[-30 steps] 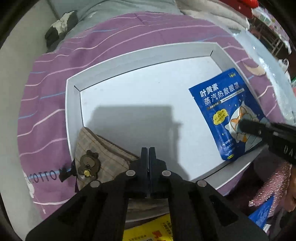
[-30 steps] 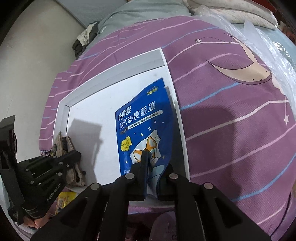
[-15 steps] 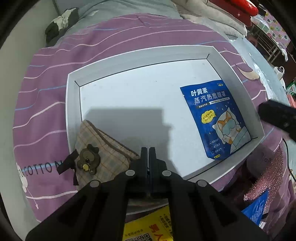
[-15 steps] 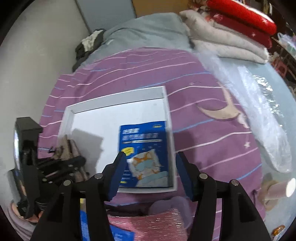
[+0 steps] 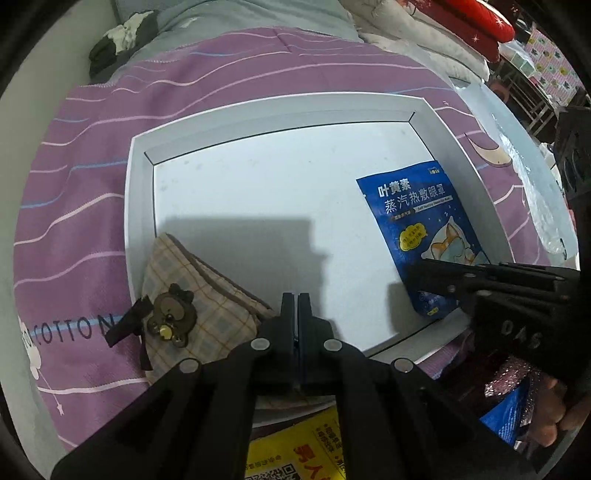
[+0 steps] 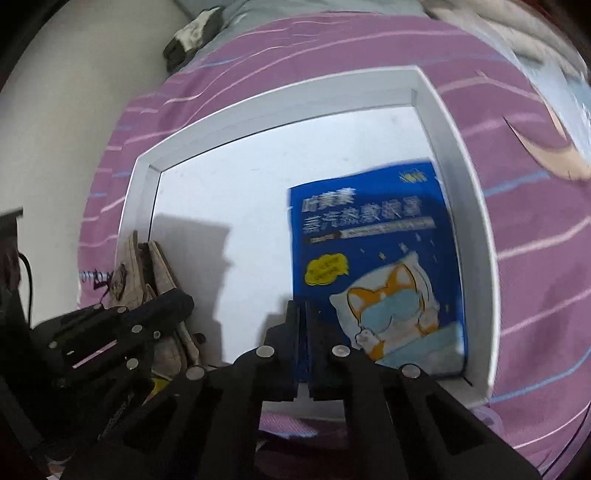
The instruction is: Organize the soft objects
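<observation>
Nearest in the left wrist view, a yellow printed packet is seen under the left gripper, whose fingers are pressed together with nothing between them. Just beyond, a plaid cloth pouch with a brown bear charm is draped over the near left corner of the white tray, partly inside and partly on the purple striped bedcover.

In the right wrist view, the right gripper is held low over the tray's near edge, its fingers brought together at the lower left corner of the blue eye-mask sachet; whether the corner is pinched cannot be told from the blurred frame. The sachet is laid flat inside the tray against its right wall.

Farther off, a dark and white bundle of cloth is seen on grey bedding, and red and pale folded quilts are stacked at the far right.
</observation>
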